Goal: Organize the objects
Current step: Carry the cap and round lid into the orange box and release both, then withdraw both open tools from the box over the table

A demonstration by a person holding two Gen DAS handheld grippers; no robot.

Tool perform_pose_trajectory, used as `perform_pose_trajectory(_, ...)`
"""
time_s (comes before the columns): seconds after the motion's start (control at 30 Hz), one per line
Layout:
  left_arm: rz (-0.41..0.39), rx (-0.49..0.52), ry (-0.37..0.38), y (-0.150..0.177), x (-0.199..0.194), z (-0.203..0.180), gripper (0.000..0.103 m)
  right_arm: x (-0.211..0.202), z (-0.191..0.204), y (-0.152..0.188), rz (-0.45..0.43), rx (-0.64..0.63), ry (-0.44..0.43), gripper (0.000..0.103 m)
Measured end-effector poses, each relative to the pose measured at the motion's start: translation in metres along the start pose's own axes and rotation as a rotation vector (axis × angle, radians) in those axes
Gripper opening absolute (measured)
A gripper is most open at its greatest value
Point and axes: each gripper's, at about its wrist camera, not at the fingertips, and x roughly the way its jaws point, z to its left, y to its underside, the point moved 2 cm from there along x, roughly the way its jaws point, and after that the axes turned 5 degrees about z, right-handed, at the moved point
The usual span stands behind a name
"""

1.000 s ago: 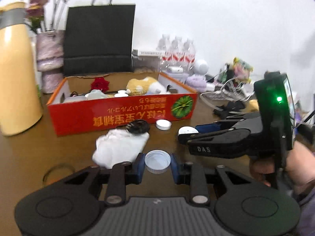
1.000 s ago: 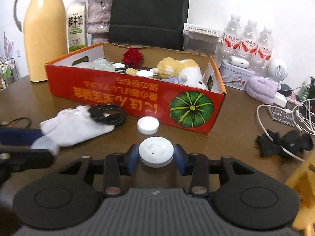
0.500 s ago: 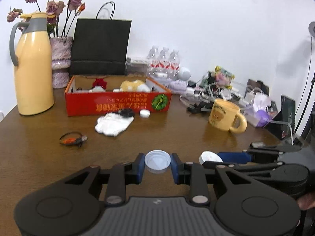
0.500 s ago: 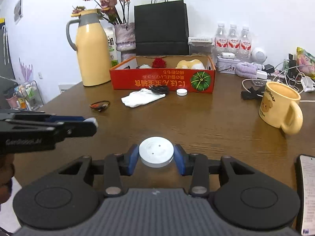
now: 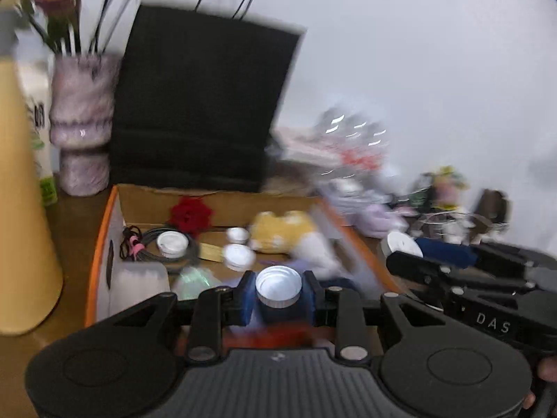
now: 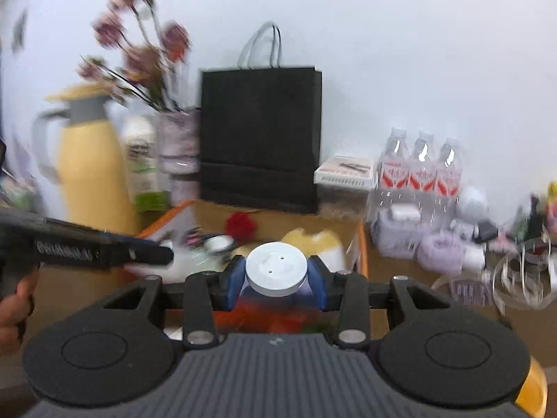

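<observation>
Open cardboard box (image 5: 104,244) with orange-red outer walls sits on the brown wooden table (image 5: 73,209). Inside it: a red fabric rose (image 5: 189,214) against the back wall, a coil of dark cable (image 5: 146,244) tied with a pink band, three small white caps (image 5: 172,244) lying loose, a yellow-and-white plush toy (image 5: 282,233), a pale greenish item near the front, blurred. More blurred stuff at the front right of the box, can't tell what.

Left gripper (image 5: 278,292) clenched on a white bottle cap (image 5: 278,285), hollow side up, pinched between the blue pads, held over the front part of the box. Right gripper (image 6: 276,275) clamped on a white round lid (image 6: 276,266) with small holes in its flat top, held over the box's front wall, beside the left one.

Behind the box: black paper bag (image 6: 259,139) with handles against the white wall, mottled purple vase (image 5: 81,122) with dried flowers, yellow jug (image 6: 92,174) with grey collar, a carton next to it. Right of the box: three water bottles (image 6: 421,170) with red labels, a small flat box, purple and white bits, cables, all on the table. A hand (image 6: 15,306) shows at the left edge of the right view, on the left tool's handle.
</observation>
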Motion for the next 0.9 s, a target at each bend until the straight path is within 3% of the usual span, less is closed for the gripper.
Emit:
perform_pose_trajectory(0.1,0.07,0.007,-0.001,-0.013,0.051,0.016,0.036,0.072,-0.008,-0.026,0.097,0.02,-0.015,0.041)
perform_pose_trajectory(0.13,0.1,0.009,-0.01,-0.015,0.065,0.022,0.047,0.099,-0.014,-0.03,0.137,0.036,-0.024,0.044)
perform_pose_trajectory(0.17,0.111,0.002,-0.032,-0.016,0.071,0.026,0.049,0.118,-0.018,-0.032,0.162,0.049,-0.011,0.053)
perform_pose_trajectory(0.23,0.102,-0.005,-0.011,-0.016,0.072,0.033,0.054,0.144,-0.021,-0.028,0.182,0.054,0.037,0.056)
perform_pose_trajectory(0.33,0.062,-0.016,0.007,-0.02,0.058,0.041,0.068,0.15,-0.027,-0.02,0.152,0.069,0.056,0.068)
perform_pose_trajectory(0.4,0.04,-0.008,-0.002,-0.025,0.048,0.042,0.068,0.147,-0.032,-0.021,0.136,0.096,0.043,0.07)
perform_pose_trajectory(0.5,0.015,0.018,-0.058,-0.028,0.034,0.039,0.079,0.139,-0.032,-0.023,0.149,0.079,0.035,0.072)
perform_pose_trajectory(0.67,0.004,0.112,-0.191,-0.003,-0.012,0.019,0.08,0.11,-0.022,-0.013,0.199,0.04,0.02,0.077)
perform_pose_trajectory(0.8,-0.122,0.219,-0.222,0.049,-0.088,-0.016,0.087,0.05,-0.008,0.017,0.173,0.056,-0.017,0.084)
perform_pose_trajectory(0.9,-0.184,0.187,-0.194,0.109,-0.142,-0.035,0.092,-0.021,0.013,0.055,0.103,0.076,-0.039,0.09)
